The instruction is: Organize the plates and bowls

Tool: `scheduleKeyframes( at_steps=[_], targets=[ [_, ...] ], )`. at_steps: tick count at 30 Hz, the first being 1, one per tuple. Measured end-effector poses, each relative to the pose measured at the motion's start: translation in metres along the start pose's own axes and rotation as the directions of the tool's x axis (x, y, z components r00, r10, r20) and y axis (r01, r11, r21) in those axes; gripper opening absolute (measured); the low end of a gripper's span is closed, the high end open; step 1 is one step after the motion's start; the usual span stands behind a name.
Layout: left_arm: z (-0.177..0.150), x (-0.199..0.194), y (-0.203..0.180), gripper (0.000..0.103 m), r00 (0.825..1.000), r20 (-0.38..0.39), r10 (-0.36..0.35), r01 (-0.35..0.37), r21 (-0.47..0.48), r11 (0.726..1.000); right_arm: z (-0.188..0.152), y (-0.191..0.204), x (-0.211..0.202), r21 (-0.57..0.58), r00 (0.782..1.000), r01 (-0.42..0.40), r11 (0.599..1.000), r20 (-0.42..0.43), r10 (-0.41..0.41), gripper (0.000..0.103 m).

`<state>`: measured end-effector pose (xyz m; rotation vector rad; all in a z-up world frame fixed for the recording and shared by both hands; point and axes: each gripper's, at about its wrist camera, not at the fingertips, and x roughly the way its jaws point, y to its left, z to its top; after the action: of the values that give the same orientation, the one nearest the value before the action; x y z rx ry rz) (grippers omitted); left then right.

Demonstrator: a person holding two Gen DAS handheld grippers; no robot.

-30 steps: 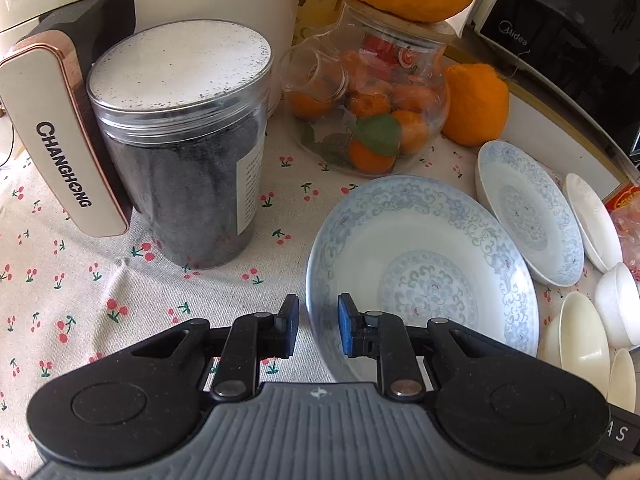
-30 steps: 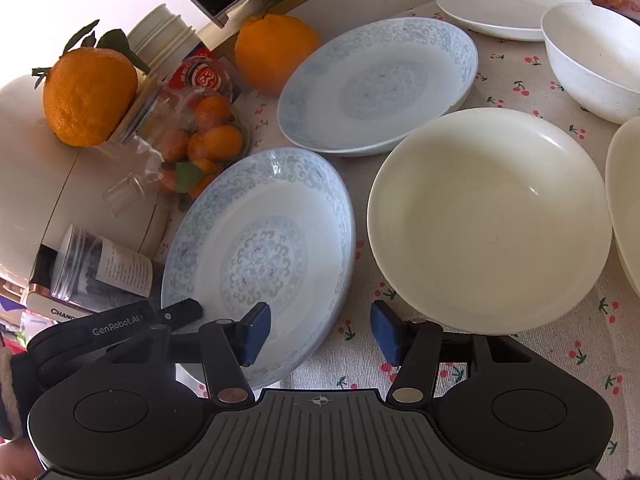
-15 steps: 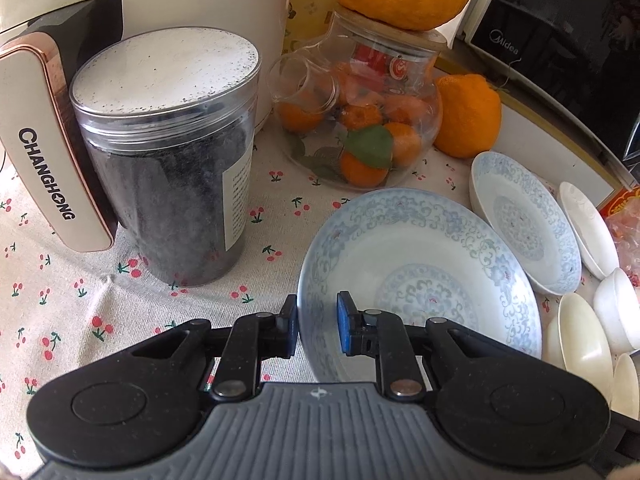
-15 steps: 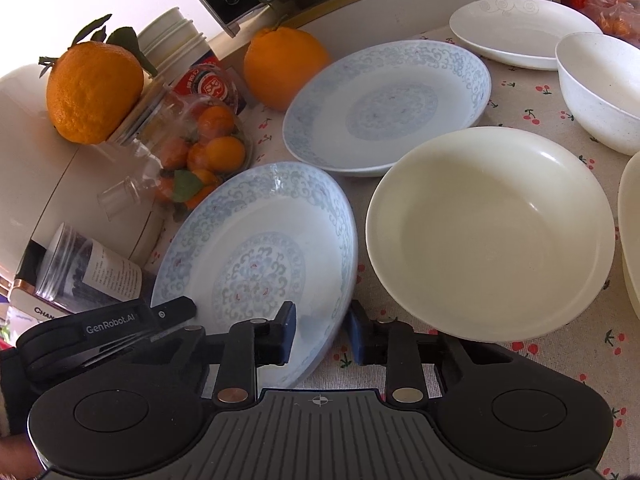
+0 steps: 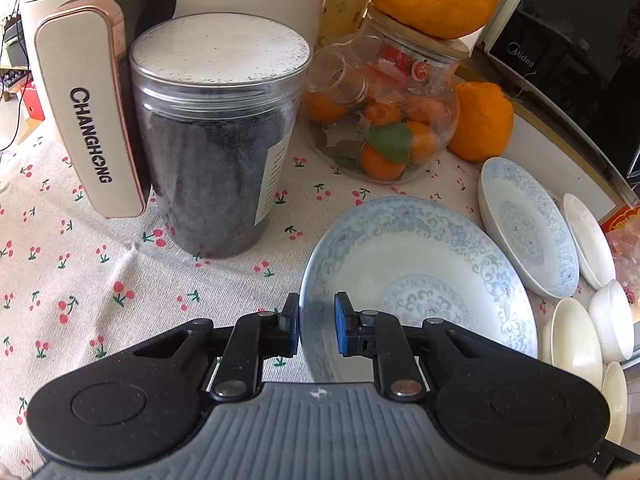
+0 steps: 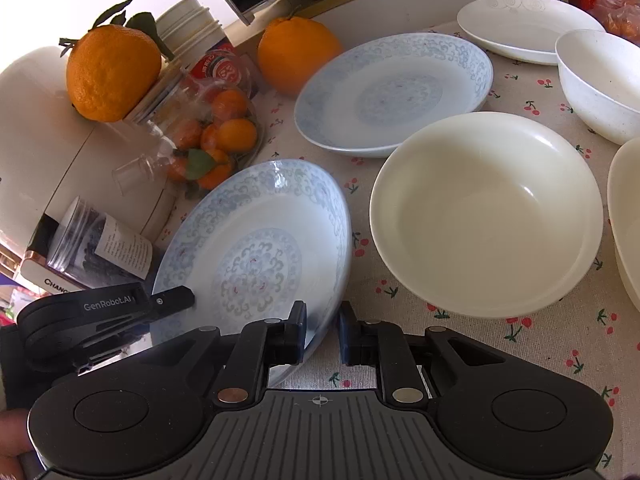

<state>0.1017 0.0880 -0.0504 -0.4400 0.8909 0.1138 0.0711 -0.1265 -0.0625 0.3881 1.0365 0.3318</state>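
- Blue-patterned plate [image 5: 420, 276]: pale, scrolled rim and centre medallion, tilted on the cherry-print desk [image 5: 80, 272], near the dark jar [image 5: 216, 132]
- Left tongs [image 5: 316, 322] closing on its near-left rim
- Right tongs [image 6: 322, 332] closing on its near-right rim

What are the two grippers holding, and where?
Both grip the near blue-patterned plate by its rim: left gripper on one edge, right gripper, fingers closing, on the opposite.
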Motion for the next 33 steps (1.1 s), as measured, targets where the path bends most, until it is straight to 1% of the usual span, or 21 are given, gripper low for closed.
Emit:
scheduleKeyframes(
  at_steps=[7,10,12,15,21,26,30,33],
  targets=[
    [-0.010,-0.021,0.002,0.015,1.000,-0.001,-0.006,0.006,-0.005,1.000,-0.005,0.001,-0.017,0.002,1.000,-0.011,1.000,-0.019,0.011,0.017],
    [-0.015,-0.035,0.006,0.015,0.999,0.017,-0.028,0.028,-0.007,1.000,-0.011,0.003,-0.028,-0.016,0.999,-0.023,1.000,-0.026,0.022,0.017],
    [-0.018,-0.046,0.006,0.015,0.999,0.035,-0.038,0.038,0.008,0.999,-0.015,0.006,-0.037,-0.045,1.000,-0.023,0.999,-0.021,0.022,0.017],
    [-0.031,-0.067,0.009,0.015,0.998,0.046,-0.047,0.046,0.028,0.999,-0.023,0.011,-0.052,-0.092,1.000,-0.021,0.996,-0.021,0.020,0.017],
    [-0.063,-0.099,0.011,0.015,0.997,0.042,-0.067,0.064,0.064,0.996,-0.045,0.009,-0.085,-0.127,0.997,-0.036,0.991,-0.068,0.027,0.018],
    [-0.090,-0.105,0.007,0.015,0.999,0.038,-0.032,0.027,0.120,0.992,-0.068,0.010,-0.096,-0.209,0.999,-0.001,0.978,-0.051,-0.010,0.019],
    [-0.102,-0.100,0.013,0.015,1.000,-0.011,-0.015,0.017,0.102,0.995,-0.079,0.006,-0.093,-0.230,0.998,0.017,0.973,-0.057,-0.030,0.019],
    [-0.110,-0.102,0.012,0.015,1.000,-0.016,0.001,0.001,0.118,0.993,-0.084,0.006,-0.093,-0.240,0.998,0.027,0.970,-0.053,-0.041,0.019]
  ],
)
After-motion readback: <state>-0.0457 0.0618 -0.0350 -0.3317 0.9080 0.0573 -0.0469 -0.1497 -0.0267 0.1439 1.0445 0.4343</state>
